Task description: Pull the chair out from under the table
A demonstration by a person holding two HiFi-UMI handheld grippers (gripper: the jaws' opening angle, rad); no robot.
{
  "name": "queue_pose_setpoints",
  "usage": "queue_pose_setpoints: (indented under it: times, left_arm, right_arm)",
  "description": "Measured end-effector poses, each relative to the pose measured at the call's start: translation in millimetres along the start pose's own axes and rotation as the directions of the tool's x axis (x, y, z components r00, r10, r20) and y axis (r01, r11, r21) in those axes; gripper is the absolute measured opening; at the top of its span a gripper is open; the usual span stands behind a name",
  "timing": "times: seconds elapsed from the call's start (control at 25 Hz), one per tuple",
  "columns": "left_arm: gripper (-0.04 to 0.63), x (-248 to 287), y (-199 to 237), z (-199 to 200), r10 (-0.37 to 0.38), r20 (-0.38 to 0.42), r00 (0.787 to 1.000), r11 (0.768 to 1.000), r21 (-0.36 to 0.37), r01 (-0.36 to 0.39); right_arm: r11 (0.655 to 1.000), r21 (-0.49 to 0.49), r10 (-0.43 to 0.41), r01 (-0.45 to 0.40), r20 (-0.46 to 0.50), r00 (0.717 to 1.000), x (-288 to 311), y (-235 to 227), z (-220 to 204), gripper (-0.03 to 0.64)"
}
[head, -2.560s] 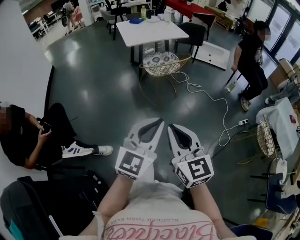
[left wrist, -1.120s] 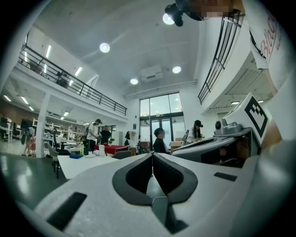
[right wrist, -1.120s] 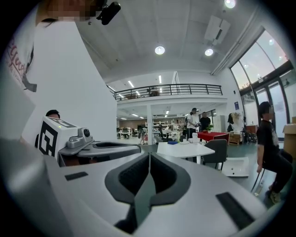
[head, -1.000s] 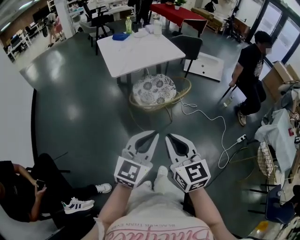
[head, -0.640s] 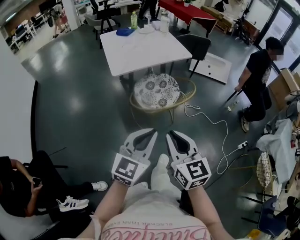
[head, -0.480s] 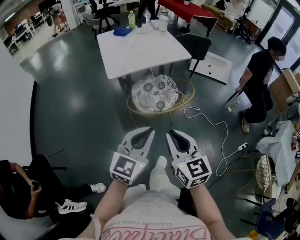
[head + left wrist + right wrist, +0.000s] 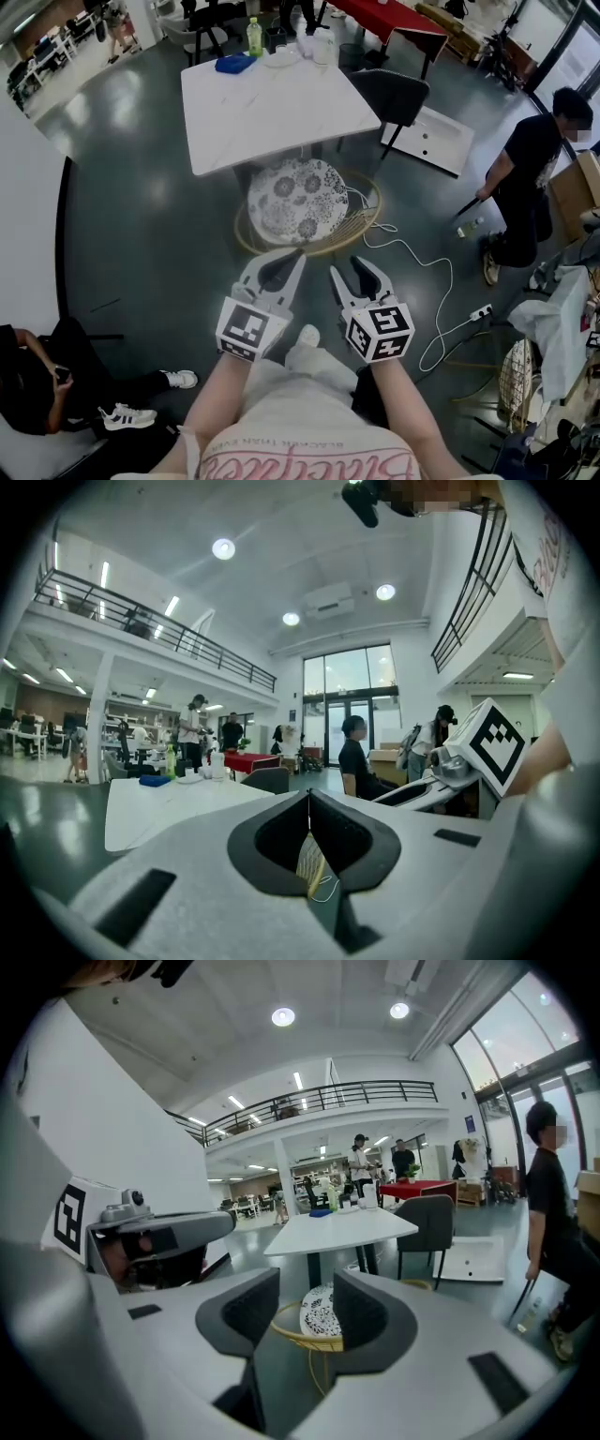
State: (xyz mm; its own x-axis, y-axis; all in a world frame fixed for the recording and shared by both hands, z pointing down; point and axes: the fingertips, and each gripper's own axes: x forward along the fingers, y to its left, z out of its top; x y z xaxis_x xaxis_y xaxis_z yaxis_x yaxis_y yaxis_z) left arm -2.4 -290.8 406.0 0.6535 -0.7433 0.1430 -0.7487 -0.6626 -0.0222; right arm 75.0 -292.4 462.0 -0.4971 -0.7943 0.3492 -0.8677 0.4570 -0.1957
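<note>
our left claw (image 7: 298, 253) is clenched, its tips pressed together on nothing. our right claw (image 7: 346, 267) has just been opening and now stands released, jaws apart with only air between them. both forearms reach forward side by side, the claws aimed slightly downward at the wicker chair (image 7: 298, 200). it sits near them but untouched, its far edge tucked under the white table (image 7: 272, 103). a white cable (image 7: 412, 246) trails over the dark glossy floor (image 7: 141, 216).
</note>
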Motion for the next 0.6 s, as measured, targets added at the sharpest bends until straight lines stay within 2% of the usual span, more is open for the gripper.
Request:
queue_pose_setpoints:
  times: [0.16,0.4,0.48,0.6]
  left_arm:
    - [0.005,31,6,-2,0.007,-0.020,1.000,1.000,0.003,-0.007]
    - [0.005,61,20,-16,-0.002,-0.065,0.998,1.000,-0.005,0.002]
    - [0.005,70,23,-21,-0.017,-0.081,0.997,1.000,-0.005,0.016]
    - [0.005,85,28,-28,-0.052,-0.104,0.993,0.999,-0.002,0.052]
  right_arm:
    - [0.996,0.031,-0.076,0.079,-0.075,0.994,21,-42,-11,0.170]
    - [0.980,0.095,-0.153,0.175,-0.204,0.967,52,-80,-42,0.183]
    - [0.968,0.152,-0.159,0.202,-0.252,0.955,62,-89,-56,0.183]
    - [0.930,0.256,-0.173,0.262,-0.324,0.930,78,-105,-81,0.183]
